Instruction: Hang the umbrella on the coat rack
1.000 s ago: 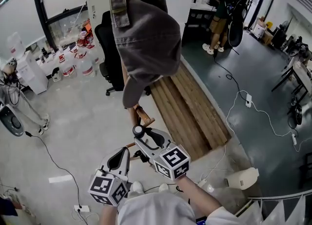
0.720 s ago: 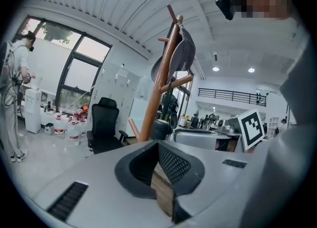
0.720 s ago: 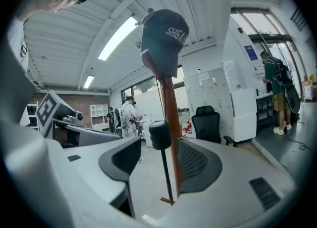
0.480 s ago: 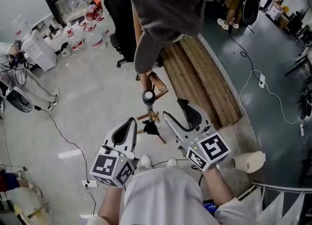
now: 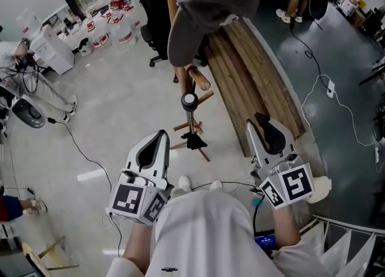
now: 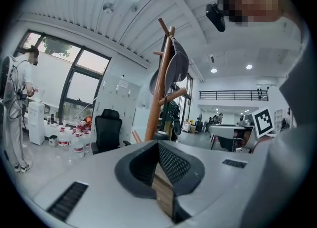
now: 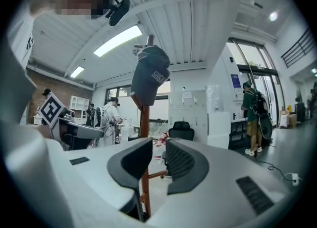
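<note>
After the right gripper [image 5: 260,121] drew back from the umbrella [image 5: 190,100] hanging on the coat rack [image 5: 198,79], its empty fingers have been closing but are slightly apart; the left gripper's [image 5: 159,135] fingers are together.

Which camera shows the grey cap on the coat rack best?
The right gripper view: the grey cap shows whole, with white lettering. The head view sees it from above, cut by the top edge; the left gripper view shows it small and side-on.
</note>
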`<state>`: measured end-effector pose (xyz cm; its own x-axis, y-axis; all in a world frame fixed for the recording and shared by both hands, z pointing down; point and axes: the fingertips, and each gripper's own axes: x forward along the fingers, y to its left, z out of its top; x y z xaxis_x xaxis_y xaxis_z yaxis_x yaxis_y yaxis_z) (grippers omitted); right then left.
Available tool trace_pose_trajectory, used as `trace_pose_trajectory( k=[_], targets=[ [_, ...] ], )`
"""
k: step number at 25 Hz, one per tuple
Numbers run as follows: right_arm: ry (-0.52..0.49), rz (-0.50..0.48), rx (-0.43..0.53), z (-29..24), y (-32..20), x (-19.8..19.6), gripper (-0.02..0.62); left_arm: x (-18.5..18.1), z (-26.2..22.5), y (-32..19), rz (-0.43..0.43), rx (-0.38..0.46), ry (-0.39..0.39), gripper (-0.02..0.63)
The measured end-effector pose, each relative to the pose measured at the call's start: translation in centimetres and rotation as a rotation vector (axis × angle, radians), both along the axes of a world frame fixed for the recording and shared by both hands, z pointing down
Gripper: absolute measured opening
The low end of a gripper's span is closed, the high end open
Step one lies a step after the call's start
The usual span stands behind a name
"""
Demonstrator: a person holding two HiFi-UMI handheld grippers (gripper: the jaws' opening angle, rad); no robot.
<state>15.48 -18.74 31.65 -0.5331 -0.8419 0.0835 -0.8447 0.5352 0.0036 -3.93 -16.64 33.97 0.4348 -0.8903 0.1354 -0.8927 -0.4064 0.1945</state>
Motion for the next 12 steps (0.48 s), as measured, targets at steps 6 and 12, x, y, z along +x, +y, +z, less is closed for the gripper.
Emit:
trace_pose_trajectory(
  k=[6,12],
  targets=[
    [0.000,0.048,-0.054,2.9,1.2,1.9,0.017,0.2,0.0,0.6,-0.012,0.016,0.003,0.008],
    [-0.001,0.063,-0.074,4.7,1.7,2.7,0.005,0.7,0.9,1.2,-0.020,0.005,-0.002,0.008]
  ],
)
